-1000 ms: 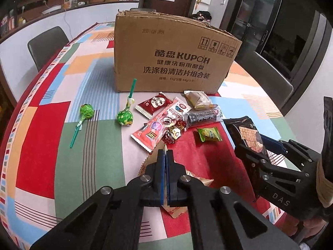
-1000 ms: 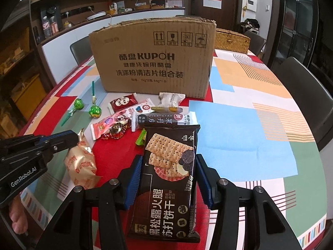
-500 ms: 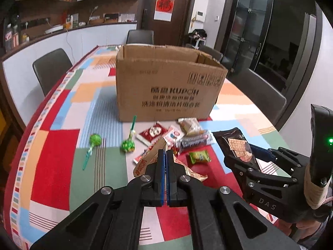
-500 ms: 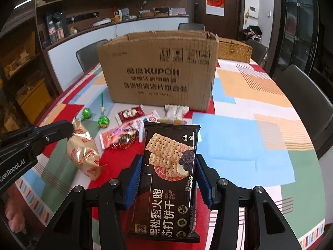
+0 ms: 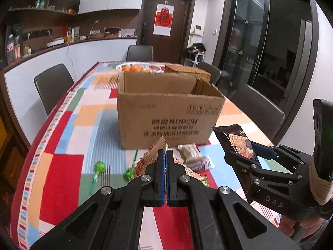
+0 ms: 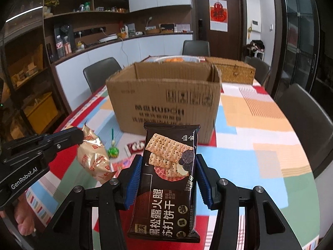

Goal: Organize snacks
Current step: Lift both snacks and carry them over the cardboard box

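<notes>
gold packet [image 5: 154, 156] mostly hidden behind left tool [image 5: 166, 156] (pinched), box [image 5: 168, 112] print blurred

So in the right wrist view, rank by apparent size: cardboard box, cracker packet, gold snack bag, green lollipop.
1. cardboard box
2. cracker packet, enlarged by nearness to the camera
3. gold snack bag
4. green lollipop

Dining room around a patchwork tabletop

A colourful patchwork-cloth tabletop [image 6: 258, 129] carries a woven wicker basket [image 6: 233, 71] and a white bowl of oranges [image 5: 137, 68]; dark grey chairs [image 5: 53, 87] surround it, near a dark wooden door [image 6: 217, 18].
</notes>
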A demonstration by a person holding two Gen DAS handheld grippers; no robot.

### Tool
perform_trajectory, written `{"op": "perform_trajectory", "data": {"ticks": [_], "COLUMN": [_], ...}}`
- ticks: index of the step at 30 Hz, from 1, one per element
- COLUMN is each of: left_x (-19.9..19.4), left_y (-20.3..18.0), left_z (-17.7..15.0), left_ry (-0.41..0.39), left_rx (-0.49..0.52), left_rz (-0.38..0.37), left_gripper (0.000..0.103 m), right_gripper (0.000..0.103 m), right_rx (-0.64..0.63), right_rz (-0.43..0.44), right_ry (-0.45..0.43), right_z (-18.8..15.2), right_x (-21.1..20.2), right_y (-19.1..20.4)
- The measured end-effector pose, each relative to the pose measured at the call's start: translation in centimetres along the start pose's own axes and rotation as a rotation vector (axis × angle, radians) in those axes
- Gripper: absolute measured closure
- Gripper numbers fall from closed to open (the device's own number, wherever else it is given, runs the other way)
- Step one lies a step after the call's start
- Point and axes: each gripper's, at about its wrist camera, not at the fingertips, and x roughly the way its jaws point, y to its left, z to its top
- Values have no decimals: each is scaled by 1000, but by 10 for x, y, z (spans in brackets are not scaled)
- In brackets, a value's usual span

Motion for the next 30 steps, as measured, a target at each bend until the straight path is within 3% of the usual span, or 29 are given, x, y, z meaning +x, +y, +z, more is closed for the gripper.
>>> {"op": "perform_trajectory", "data": {"ticks": [15, 30], "left_x": [-7, 6], "left_y": [7, 17], "left_z": [60, 125], "left_ry": [-148, -240], "left_rx": [25, 52], "left_rz": [19, 46], "left_gripper": [100, 100], "right_gripper": [52, 52], "right_rx": [-26, -47], "right_rz": [-29, -33], "right_ry": [-137, -211], "right_z": [59, 122], "right_x": [-4, 11], "right_y": [-2, -3]}}
